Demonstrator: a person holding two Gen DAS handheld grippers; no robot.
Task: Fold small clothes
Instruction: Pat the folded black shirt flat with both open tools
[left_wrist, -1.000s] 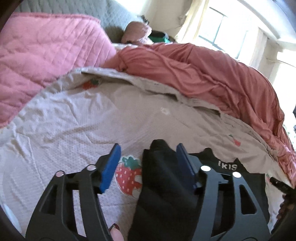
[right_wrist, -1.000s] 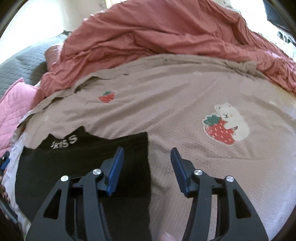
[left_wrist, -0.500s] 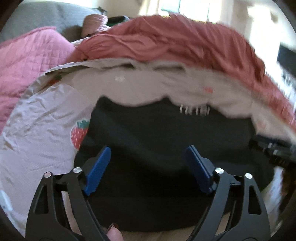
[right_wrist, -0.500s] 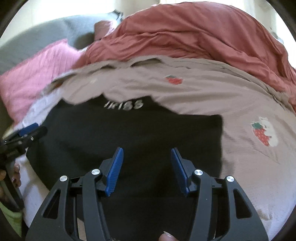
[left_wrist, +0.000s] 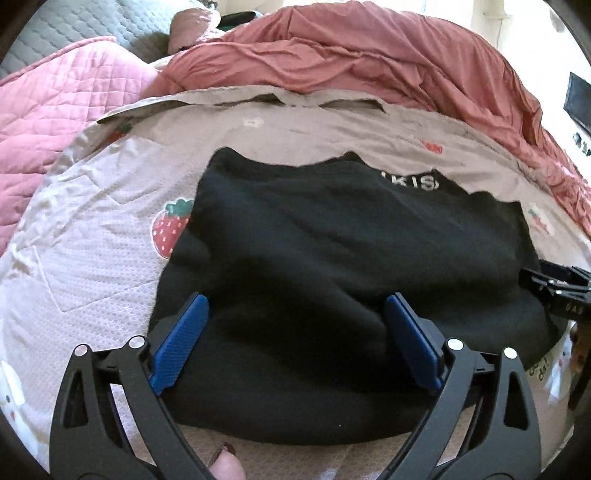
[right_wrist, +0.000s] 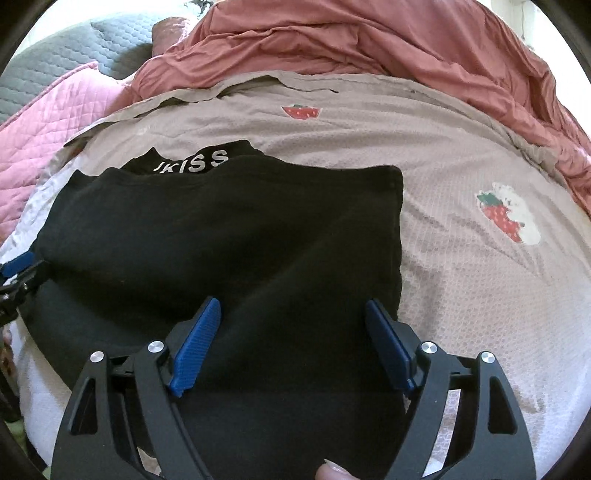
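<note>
A black garment lies folded flat on the bed, with white lettering at its far edge. My left gripper hovers over its near left part. The jaws are opening wide and the blue pads press on nothing. My right gripper is over the garment near its right edge, also opening, with only flat cloth beneath. Each gripper shows at the other view's edge: the right gripper and the left gripper.
The garment rests on a beige sheet printed with strawberries. A rumpled red duvet is piled along the far side. A pink quilted pillow and a grey headboard sit at the far left. A fingertip shows at the bottom edge.
Both grippers' jaws have spread wider. The black cloth bunched between the left gripper's jaws now lies flat, and both views have swung over the garment.
</note>
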